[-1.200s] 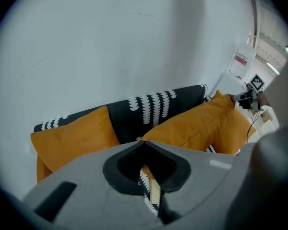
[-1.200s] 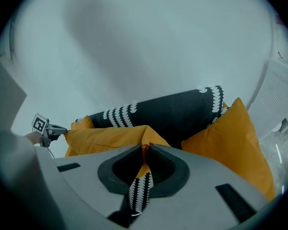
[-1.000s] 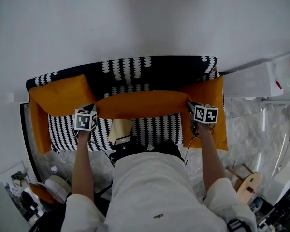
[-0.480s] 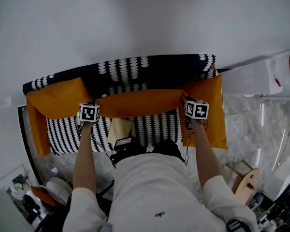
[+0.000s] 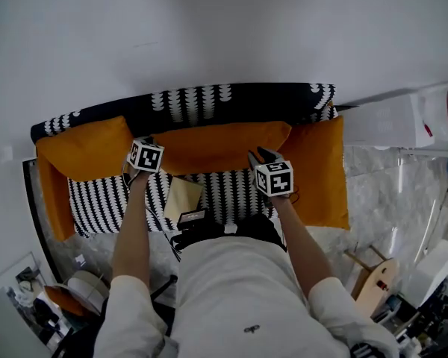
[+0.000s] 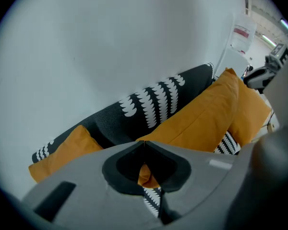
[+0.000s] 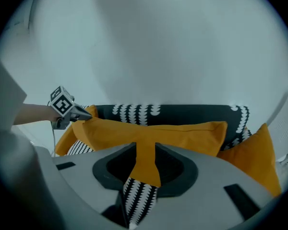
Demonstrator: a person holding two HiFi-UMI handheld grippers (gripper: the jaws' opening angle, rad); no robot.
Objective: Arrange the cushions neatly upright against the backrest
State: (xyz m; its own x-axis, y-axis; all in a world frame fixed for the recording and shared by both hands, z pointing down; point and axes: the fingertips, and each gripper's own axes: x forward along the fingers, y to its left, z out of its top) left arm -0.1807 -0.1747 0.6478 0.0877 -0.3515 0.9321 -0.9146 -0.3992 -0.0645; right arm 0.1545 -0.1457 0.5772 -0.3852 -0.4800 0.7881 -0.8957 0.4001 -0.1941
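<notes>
In the head view, the middle cushion (image 5: pixel 216 146) leans on the backrest (image 5: pixel 231 99), just ahead of our left hand-held gripper (image 5: pixel 150 140) and right hand-held gripper (image 5: pixel 260 154). The outer cushions (image 5: pixel 321 170) sit beyond them on either side.

In the left gripper view, our jaws are pinched closed on that cushion's corner.

In the right gripper view, our jaws are opening, with the cushion's lower edge between them and not pressed.

We judge that only letting go and a final straightening remain.

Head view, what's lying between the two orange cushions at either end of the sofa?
A third orange cushion lies between them, leaning against the patterned backrest; the head view shows it.
</notes>
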